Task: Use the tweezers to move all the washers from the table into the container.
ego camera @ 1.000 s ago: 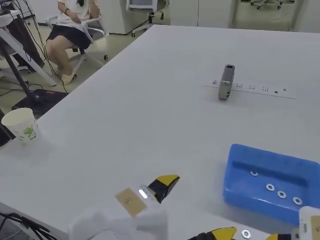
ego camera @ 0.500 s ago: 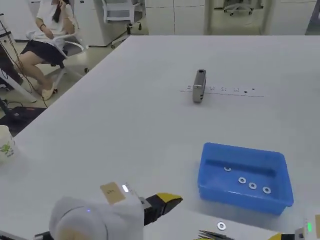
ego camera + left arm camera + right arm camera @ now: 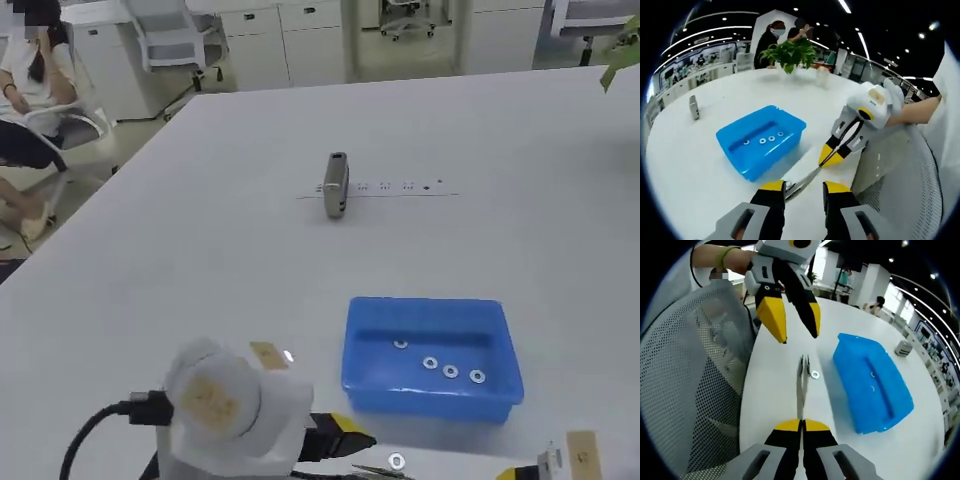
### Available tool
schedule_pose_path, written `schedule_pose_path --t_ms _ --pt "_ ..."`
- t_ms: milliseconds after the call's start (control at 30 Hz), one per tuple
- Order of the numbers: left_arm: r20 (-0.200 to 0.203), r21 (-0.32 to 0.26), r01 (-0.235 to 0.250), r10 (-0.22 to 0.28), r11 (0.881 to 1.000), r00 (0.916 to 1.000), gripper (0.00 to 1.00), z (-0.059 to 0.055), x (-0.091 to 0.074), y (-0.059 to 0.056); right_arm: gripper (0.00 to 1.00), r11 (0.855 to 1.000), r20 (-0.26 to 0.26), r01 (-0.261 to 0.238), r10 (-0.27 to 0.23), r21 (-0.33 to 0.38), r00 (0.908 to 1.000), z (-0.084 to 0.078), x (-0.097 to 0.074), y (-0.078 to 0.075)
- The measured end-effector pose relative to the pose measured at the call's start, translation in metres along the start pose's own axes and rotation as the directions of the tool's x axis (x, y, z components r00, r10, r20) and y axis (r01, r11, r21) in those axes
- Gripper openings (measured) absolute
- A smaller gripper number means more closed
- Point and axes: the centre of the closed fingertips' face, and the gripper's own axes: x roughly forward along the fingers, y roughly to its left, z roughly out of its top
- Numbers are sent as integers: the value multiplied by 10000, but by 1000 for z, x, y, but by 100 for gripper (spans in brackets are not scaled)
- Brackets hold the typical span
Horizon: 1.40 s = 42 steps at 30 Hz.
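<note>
A blue container (image 3: 430,350) stands on the white table (image 3: 200,260) with several washers (image 3: 450,371) inside. One loose washer (image 3: 397,461) lies on the table just in front of it. My right gripper (image 3: 802,426) is shut on the metal tweezers (image 3: 802,385), whose tips rest beside that washer (image 3: 815,374). At the picture's bottom edge the right gripper (image 3: 520,474) barely shows. My left gripper (image 3: 805,192) is open and holds nothing, with the tweezers' tips (image 3: 799,187) close in front of it. It sits left of the washer in the head view (image 3: 345,443).
A small grey device (image 3: 336,184) stands mid-table on a row of printed marks. A mesh chair back (image 3: 705,370) is close behind the table's near edge. A person sits at the far left (image 3: 20,100), off the table. A potted plant (image 3: 790,52) stands at the far end.
The head camera has swung right, so everything has slid left in the picture. My left gripper has drawn closer to the loose washer and the tweezers' tips.
</note>
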Motion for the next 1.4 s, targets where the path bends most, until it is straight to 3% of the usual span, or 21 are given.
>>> schedule_pose_path --t_ms 167,267,367,433,567,767,900,1000,1067,1133,1200,1233,1400 --pt "-556 235 588 -575 9980 9968 25 -3 4 4 0 10000 1035 18 -12 -56 9946 25 -21 2" --pt "-968 810 831 -751 9932 9925 26 -10 0 5 0 9997 1446 88 -57 -208 9895 44 -36 5" --pt "-1194 1504 1259 -1084 9806 9869 23 -14 -4 1 0 9998 2234 108 -71 -155 9747 69 -50 5" --pt "-1373 1873 1334 -1085 9732 9846 17 -17 -5 1 0 9999 2381 45 -13 -128 9712 77 -55 2" --pt "-1515 1972 1328 -1037 9713 9830 17 -21 -3 2 0 9995 2523 39 46 -329 9676 91 -57 -5" --pt "-1023 2404 1255 -1034 9625 9894 16 -11 0 3 0 9990 2820 -381 427 -218 9585 109 -56 -13" --pt "-754 2663 1372 -1213 9541 9898 17 -2 3 5 0 9977 2762 -582 656 -351 9588 115 -52 -15" --pt "-608 3221 1770 -1663 9300 9842 17 5 6 0 0 9961 2698 -760 855 -456 9591 117 -50 -14" --pt "-482 3319 2033 -1987 9211 9789 17 10 7 -4 0 9954 2700 -838 932 -463 9584 119 -49 -14" --pt "-591 3507 2413 -2357 9049 9700 12 10 10 -8 0 9952 2697 -886 968 -425 9581 120 -49 -14" --pt "-593 3814 2281 -2225 8958 9731 7 11 14 -5 0 9948 2709 -964 1020 -336 9572 121 -48 -15" --pt "-660 3962 2382 -2313 8867 9707 4 10 14 -5 0 9950 2707 -935 995 -350 9575 121 -48 -15" --pt "-360 4147 2413 -2492 8774 9678 4 16 13 -7 0 9947 2636 -954 1019 -374 9592 126 -49 -16"
